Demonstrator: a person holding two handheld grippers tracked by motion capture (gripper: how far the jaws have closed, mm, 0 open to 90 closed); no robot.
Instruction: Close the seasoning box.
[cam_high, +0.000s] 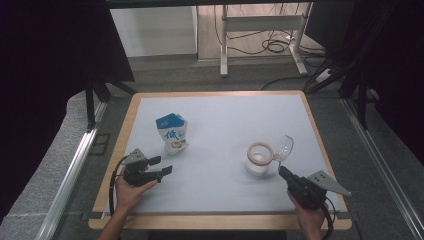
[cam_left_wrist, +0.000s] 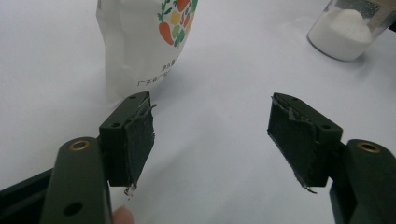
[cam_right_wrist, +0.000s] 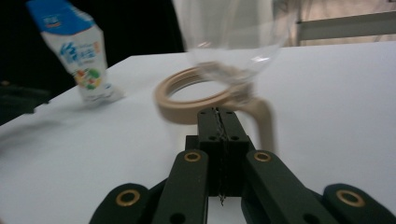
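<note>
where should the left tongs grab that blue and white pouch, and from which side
Grip the pouch across its upper body, below the blue top, coming level from the near side where the open left tongs already face it. It stands upright and is flat and soft there.

From my remote seat, the clear domed plastic lid (cam_right_wrist: 231, 35) is smeared and cut off by the top edge in the right gripper view. The white pouch with a blue top (cam_left_wrist: 140, 42) loses its upper half in the left gripper view; its small print is unreadable.
</note>
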